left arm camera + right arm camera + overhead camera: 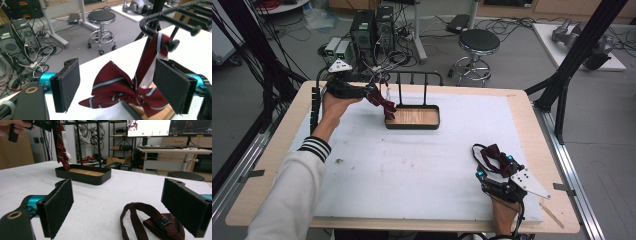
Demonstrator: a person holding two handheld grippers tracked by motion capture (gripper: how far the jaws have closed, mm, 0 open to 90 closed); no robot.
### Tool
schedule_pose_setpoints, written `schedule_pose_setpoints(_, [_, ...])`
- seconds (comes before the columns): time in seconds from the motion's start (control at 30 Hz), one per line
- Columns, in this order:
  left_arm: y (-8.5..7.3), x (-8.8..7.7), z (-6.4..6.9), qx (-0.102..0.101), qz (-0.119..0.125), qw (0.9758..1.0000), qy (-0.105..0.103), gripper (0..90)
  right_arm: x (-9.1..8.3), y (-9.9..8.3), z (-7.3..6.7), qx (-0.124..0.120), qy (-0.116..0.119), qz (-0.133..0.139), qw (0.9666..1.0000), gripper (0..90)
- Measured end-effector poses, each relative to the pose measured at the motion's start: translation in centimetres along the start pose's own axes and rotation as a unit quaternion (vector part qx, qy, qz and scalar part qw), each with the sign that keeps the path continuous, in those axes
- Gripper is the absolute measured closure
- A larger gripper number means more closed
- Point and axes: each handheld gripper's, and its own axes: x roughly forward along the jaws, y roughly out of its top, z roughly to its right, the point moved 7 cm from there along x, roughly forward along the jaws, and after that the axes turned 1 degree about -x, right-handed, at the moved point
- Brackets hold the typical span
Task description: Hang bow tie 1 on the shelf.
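Tabletop (422, 165), white mat. Rack (413, 117) at far centre; striped bow tie (120, 87) hangs from its left peg. Left tongs (122, 86) open, straddling that tie. Right tongs (125, 207) open, over dark tie (155, 222) lying well nearer than rack.

wood-edged table (532, 130), white mat (412, 170) over it, black wood-floored tray rack (412, 117) at far middle, dark red strap (492, 155) near right
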Motion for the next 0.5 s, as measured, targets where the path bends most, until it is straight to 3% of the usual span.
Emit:
schedule_pose_setpoints(0.1, [-0.4,-0.7,0.0,0.011,0.005,0.9999,-0.006,21.2,0.0,0.0,0.0,0.0,0.0,-0.001,1.0,9.9])
schedule_pose_setpoints(0.27, [-1.3,-2.7,0.2,0.017,0.038,0.9983,-0.04,19.4,0.0,0.0,0.1,0.0,-0.001,0.003,1.0,9.9])
schedule_pose_setpoints(0.5, [-3.3,-5.0,0.4,0.017,0.046,0.997,-0.059,17.6,0.0,0.0,0.0,0.0,-0.002,0.0,1.0,9.9])
